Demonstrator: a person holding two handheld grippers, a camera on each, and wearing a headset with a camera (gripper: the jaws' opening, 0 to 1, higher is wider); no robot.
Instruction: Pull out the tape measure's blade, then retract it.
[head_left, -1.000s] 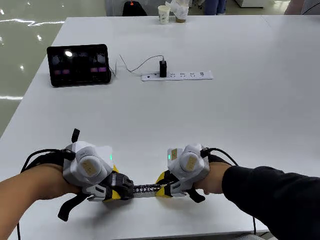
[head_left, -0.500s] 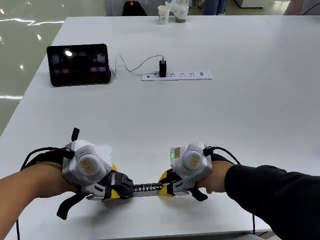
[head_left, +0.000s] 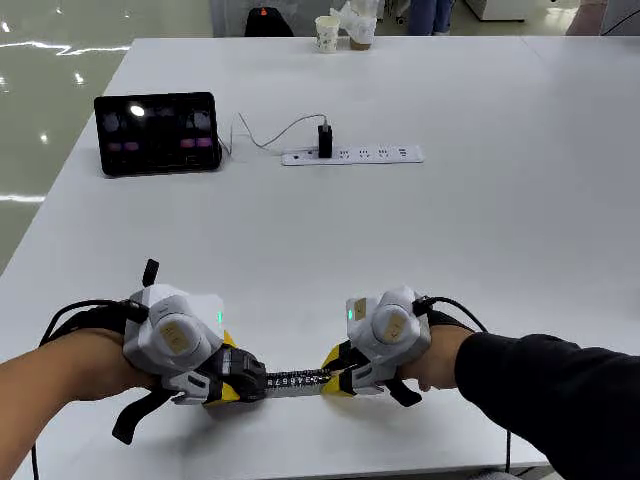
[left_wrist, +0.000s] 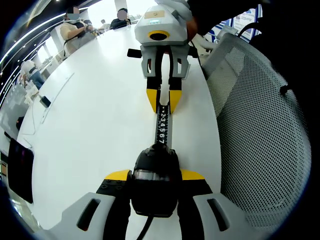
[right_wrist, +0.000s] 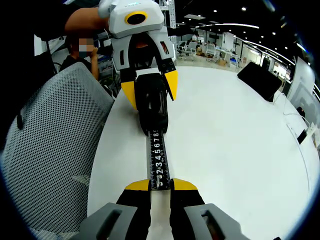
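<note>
Head view barely shows the black tape measure case (head_left: 250, 373), since the left gripper (left_wrist: 155, 176) covers most of it. The tip of the numbered steel blade (right_wrist: 158, 160) is buried between the jaws of the right gripper (right_wrist: 160, 186), and the icons on the dark tablet (head_left: 157, 131) are too small to read.

**Plastic on smooth white**

From my remote seat, left gripper (head_left: 232, 378) and right gripper (head_left: 333, 372) show glossy white plastic shells, matt yellow tips. The tape measure case (left_wrist: 155, 182) looks matt black plastic, its blade (right_wrist: 157, 162) a dark, smooth strip. The table (head_left: 400, 230) is satin white; the chair back (left_wrist: 265, 130), open mesh.
</note>
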